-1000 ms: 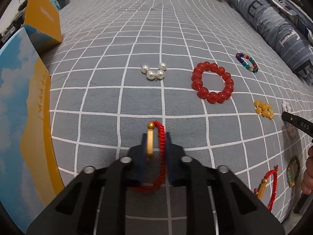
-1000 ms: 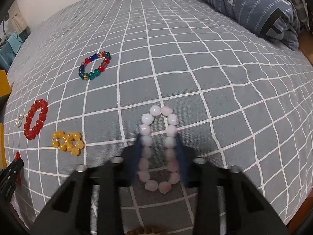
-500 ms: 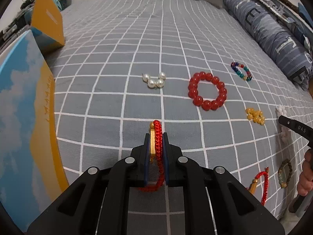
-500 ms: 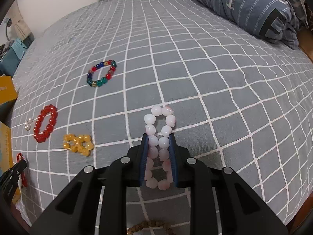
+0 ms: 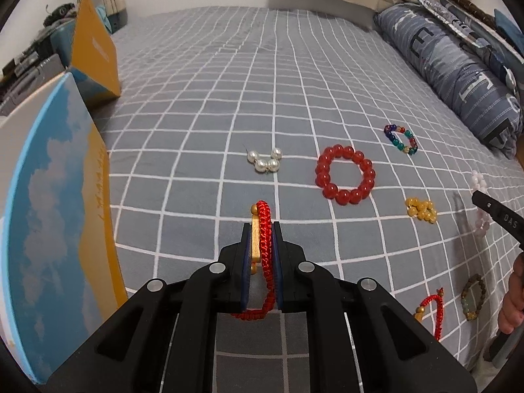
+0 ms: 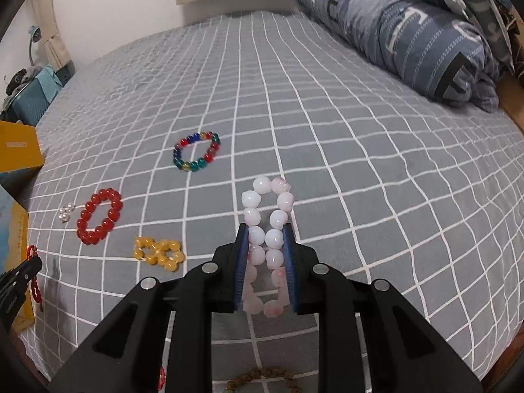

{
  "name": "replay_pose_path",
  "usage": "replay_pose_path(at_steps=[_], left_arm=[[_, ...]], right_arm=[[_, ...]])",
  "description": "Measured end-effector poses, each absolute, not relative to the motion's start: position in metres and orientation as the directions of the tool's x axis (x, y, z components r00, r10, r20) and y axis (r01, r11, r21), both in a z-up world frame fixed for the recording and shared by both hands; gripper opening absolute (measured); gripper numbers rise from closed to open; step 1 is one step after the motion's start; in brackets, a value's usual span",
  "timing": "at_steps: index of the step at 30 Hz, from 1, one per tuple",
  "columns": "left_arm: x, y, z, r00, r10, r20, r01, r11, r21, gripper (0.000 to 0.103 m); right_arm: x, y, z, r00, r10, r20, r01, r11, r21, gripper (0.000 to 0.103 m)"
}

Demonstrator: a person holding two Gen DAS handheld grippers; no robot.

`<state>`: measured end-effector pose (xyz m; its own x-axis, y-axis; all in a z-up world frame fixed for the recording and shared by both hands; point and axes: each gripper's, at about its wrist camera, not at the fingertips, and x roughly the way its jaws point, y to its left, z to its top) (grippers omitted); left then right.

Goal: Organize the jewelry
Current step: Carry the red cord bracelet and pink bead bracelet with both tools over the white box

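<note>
My left gripper [image 5: 261,229] is shut on a red braided cord bracelet [image 5: 264,226] with a gold bar, held above the grey checked bedspread [image 5: 196,150]. My right gripper [image 6: 265,232] is shut on a pink and white bead bracelet [image 6: 267,216], squeezed into a narrow loop and lifted off the bed. On the bedspread lie white pearls [image 5: 264,160], a red bead bracelet [image 5: 344,175], a multicoloured bead bracelet [image 5: 401,139], a yellow bead cluster [image 5: 421,210], a second red cord bracelet [image 5: 432,311] and a brown bead bracelet [image 5: 473,296].
A blue and orange box [image 5: 55,216] stands close at the left, with an orange box [image 5: 95,52] behind it. A folded blue quilt [image 6: 409,36] lies along the right side of the bed. A person's hand [image 5: 512,301] shows at the right edge.
Both grippers have risen from the bedspread with their bracelets; the jaws closed tighter on the red cord and on the pink beads, and the views tilted up toward the far wall.
</note>
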<state>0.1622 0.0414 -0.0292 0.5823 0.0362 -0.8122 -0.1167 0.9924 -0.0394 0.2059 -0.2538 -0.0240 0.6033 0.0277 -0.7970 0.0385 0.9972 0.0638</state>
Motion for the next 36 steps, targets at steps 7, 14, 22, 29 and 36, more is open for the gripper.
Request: replay_pose_path(at_steps=[7,14,22,29,36], left_arm=[[0.157,0.038,-0.015,0.639,0.048,-0.767,-0.108,0.994,-0.028,0.011],[0.154,0.035,-0.003,0.668,0.074,-0.740,-0.118,0.993,-0.007,0.011],[0.152,0.036,0.017,0.680,0.062,-0.731,-0.118,0.993,-0.026,0.011],[0.147,0.040,0.031,0.687,0.070,-0.723,-0.129,0.991,-0.027,0.011],[0.142,0.048,0.045,0.689,0.074,-0.721,-0.133,0.991,-0.026,0.011]], right_arm=[[0.197,-0.245,-0.009,0.660,0.030,-0.751,0.010,0.999,0.050,0.020],[0.192,-0.233,0.002,0.690,0.034,-0.723,-0.025,0.999,0.023,0.020],[0.187,-0.223,0.014,0.697,0.025,-0.717,-0.029,1.000,0.007,0.020],[0.180,-0.213,0.029,0.701,0.035,-0.712,-0.040,0.999,0.010,0.020],[0.178,-0.197,0.041,0.701,0.048,-0.712,-0.060,0.998,0.009,0.020]])
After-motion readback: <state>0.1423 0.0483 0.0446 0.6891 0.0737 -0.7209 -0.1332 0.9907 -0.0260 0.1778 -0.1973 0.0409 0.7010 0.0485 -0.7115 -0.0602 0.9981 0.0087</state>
